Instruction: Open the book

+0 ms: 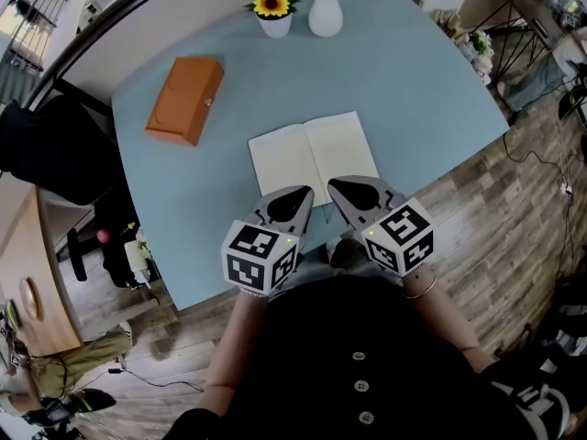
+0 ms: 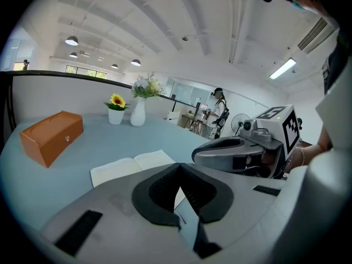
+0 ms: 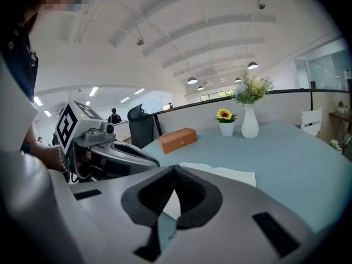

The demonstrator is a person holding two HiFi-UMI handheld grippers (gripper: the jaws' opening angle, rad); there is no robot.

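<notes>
Open-plan room, wood-plank floor (image 1: 514, 200). Pale blue table (image 1: 431, 99): book (image 1: 312, 154) lies open, flat, near front edge. Orange box (image 1: 185, 99) at left; white vase (image 1: 325, 12) and potted sunflower (image 1: 273, 12) at far edge. Left gripper (image 1: 303, 193) and right gripper (image 1: 337, 187): jaws closed together, empty, tips at book's near edge.

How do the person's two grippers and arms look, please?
The left gripper and right gripper are grey shells with black pads, narrowing to a point. Each carries a white cube with black square markers. No sleeves reach the forearms; the right wrist wears a bracelet.
</notes>
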